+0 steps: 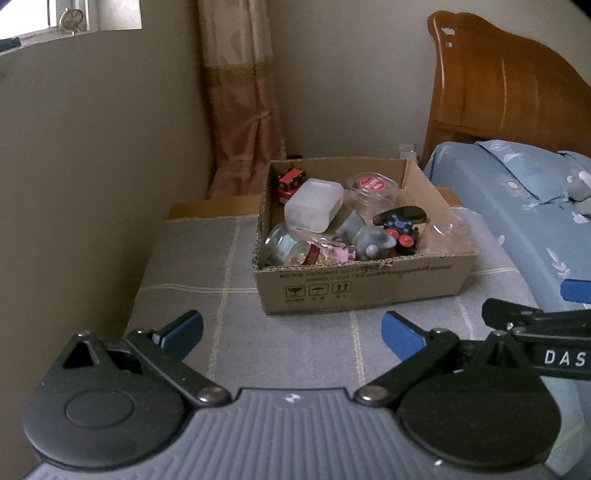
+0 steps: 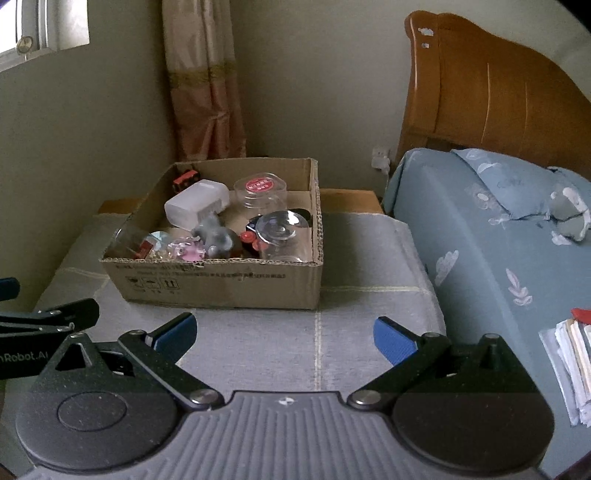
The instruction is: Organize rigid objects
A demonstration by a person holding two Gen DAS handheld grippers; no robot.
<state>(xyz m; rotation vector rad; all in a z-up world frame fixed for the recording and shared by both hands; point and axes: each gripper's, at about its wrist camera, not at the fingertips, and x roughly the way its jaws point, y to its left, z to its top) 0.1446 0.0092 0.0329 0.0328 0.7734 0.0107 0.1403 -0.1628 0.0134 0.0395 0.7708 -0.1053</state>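
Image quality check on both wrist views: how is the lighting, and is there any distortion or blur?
Left wrist view: dim room light from the window, strong fisheye bending of the walls, cardboard box fairly sharp. Right wrist view: equally dim, headboard curved by the lens, dark corners, clear jar catching faint glare.

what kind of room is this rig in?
Most likely a bedroom: a bed with blue bedding and a wooden headboard, plus a curtain in the corner. The cardboard box of toys and jars sits on a grey-covered surface beside the bed.
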